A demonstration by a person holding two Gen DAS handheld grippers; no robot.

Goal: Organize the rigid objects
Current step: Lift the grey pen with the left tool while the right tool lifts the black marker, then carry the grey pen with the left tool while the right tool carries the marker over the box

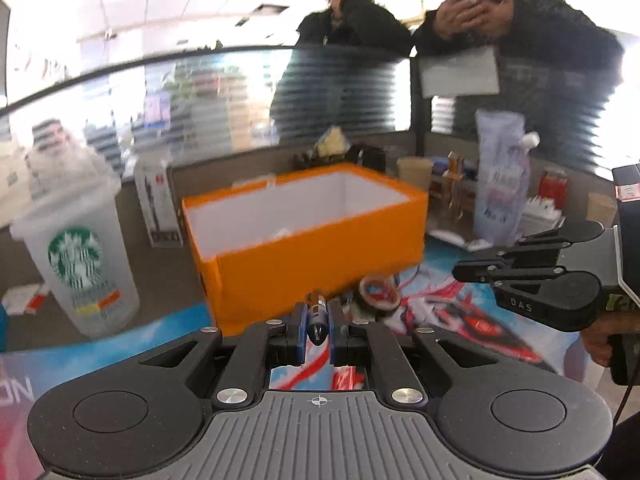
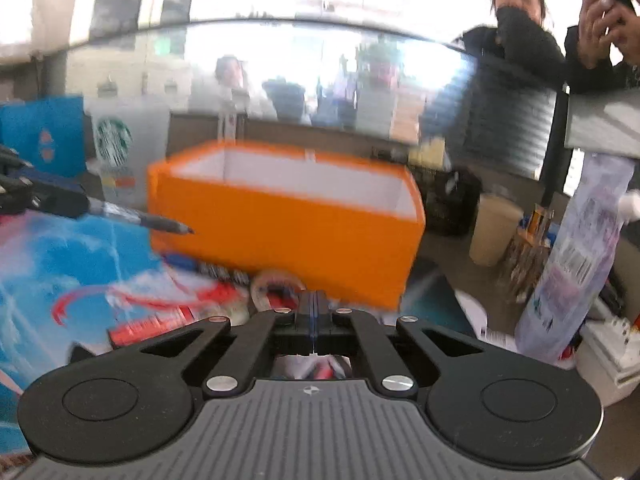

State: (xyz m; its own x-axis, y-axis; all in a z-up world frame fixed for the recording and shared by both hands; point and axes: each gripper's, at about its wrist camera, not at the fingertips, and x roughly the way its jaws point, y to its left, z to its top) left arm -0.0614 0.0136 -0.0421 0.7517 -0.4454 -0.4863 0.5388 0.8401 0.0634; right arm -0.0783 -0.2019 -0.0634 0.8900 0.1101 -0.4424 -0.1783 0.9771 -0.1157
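Clamped between the left gripper's (image 1: 316, 330) pads, a marker (image 1: 318, 322) is pointing forward toward the orange box (image 1: 316, 256) just ahead — stiff, light and slick-barrelled, so a mid-barrel hold is looking safest. Beside it, the right gripper (image 2: 315, 316) is hovering fully closed on nothing — above a tape roll (image 2: 276, 284) near the box.

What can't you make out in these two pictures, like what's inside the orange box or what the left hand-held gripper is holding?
- Orange box floor: left wrist view, hidden by its front wall.
- Marker label: right wrist view, blurred; in the left wrist view the left hand-held gripper covers its barrel.
- Tape roll: blurred in both views.
- Clutter behind the box: blurred, too small.
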